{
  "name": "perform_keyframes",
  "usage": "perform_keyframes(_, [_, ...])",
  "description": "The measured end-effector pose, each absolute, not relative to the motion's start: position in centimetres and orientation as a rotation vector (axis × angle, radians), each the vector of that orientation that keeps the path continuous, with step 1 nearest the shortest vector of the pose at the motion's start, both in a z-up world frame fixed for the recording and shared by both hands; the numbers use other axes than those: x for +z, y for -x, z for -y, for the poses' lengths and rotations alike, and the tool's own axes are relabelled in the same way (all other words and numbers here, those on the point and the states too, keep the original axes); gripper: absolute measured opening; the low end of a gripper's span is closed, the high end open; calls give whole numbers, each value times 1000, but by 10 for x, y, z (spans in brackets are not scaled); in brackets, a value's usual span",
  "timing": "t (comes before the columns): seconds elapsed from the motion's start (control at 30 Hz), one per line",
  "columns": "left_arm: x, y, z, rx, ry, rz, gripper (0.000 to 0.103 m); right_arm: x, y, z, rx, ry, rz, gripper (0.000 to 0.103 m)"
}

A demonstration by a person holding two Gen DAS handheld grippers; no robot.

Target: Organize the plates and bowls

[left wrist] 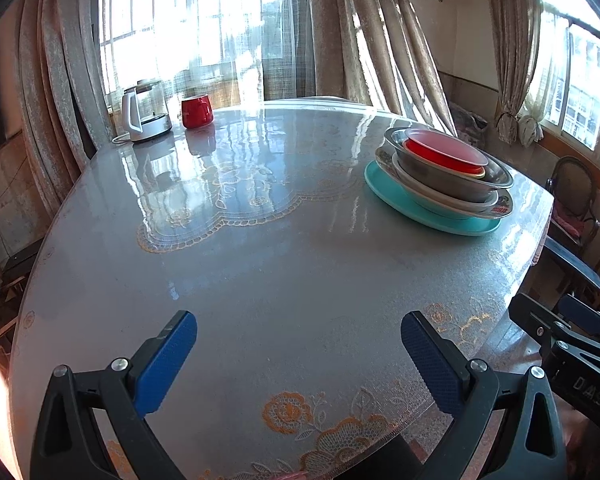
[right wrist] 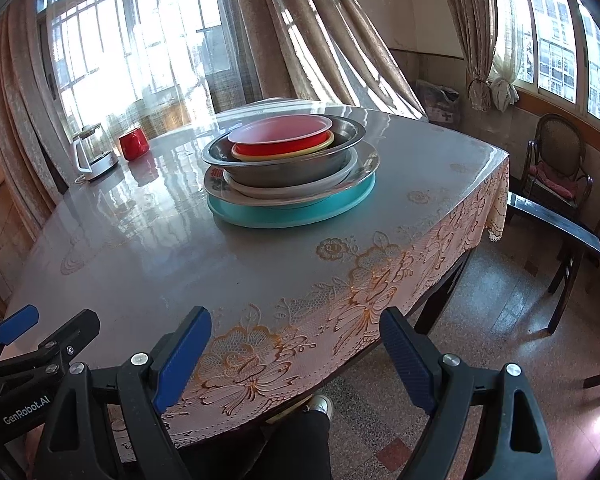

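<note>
Crockery sits stacked on the tabletop point(left wrist: 260, 240): red bowl point(left wrist: 444, 152) in a steel basin point(left wrist: 452, 176), plates beneath, teal plate point(left wrist: 400, 196) lowest. Left hand-held gripper point(left wrist: 298, 360) hovers spread, holding nothing. From the right wrist, the right hand-held gripper point(right wrist: 296, 356) is likewise spread at the table's edge, the stack point(right wrist: 288, 168) well ahead.

Six pieces of dishware are sitting in a single stack on the table point(right wrist: 148, 248): one teal plate point(right wrist: 292, 210) at the bottom, one patterned plate point(right wrist: 366, 164), one white dish point(right wrist: 284, 188), one steel bowl point(right wrist: 284, 170), one yellow bowl point(right wrist: 284, 154) and one red bowl point(right wrist: 280, 136) on top. Beyond the stack, one red mug point(right wrist: 133, 143) and one kettle point(right wrist: 94, 152) are standing. Two chairs are waiting beside the table, one round-backed chair point(right wrist: 556, 156) and one dark chair point(right wrist: 560, 236).
</note>
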State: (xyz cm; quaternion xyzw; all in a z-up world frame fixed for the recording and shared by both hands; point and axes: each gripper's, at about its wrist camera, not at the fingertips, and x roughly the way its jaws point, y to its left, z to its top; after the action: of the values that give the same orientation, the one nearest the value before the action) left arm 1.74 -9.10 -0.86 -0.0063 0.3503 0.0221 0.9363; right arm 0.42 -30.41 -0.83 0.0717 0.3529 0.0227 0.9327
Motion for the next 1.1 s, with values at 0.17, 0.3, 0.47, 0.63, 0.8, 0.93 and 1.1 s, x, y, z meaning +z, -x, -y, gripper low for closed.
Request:
perform_keyframes(0.17, [-8, -17, 91, 47, 11, -713, 103, -8, -4, 304, 51, -147, -720, 88])
perform_keyframes(0.3, [-8, -16, 93, 47, 2, -706, 103, -7, -5, 304, 52, -148, -719, 88])
perform_keyframes(0.47, [-6, -15, 93, 59, -2, -696, 103, -7, -7, 305, 55, -150, -726, 88])
perform_keyframes(0.63, [-7, -17, 92, 52, 2, -714, 103, -7, -7, 305, 53, -149, -726, 88])
perform_keyframes(0.8, [-9, -17, 94, 44, -8, -722, 103, -7, -7, 308, 46, -154, -722, 88])
perform_keyframes(0.93, [-9, -18, 97, 37, -17, -724, 103, -8, -7, 309, 43, -158, -726, 88])
perform_keyframes(1.1, [-8, -18, 98, 32, -21, -720, 103, -9, -7, 311, 43, -160, -729, 88])
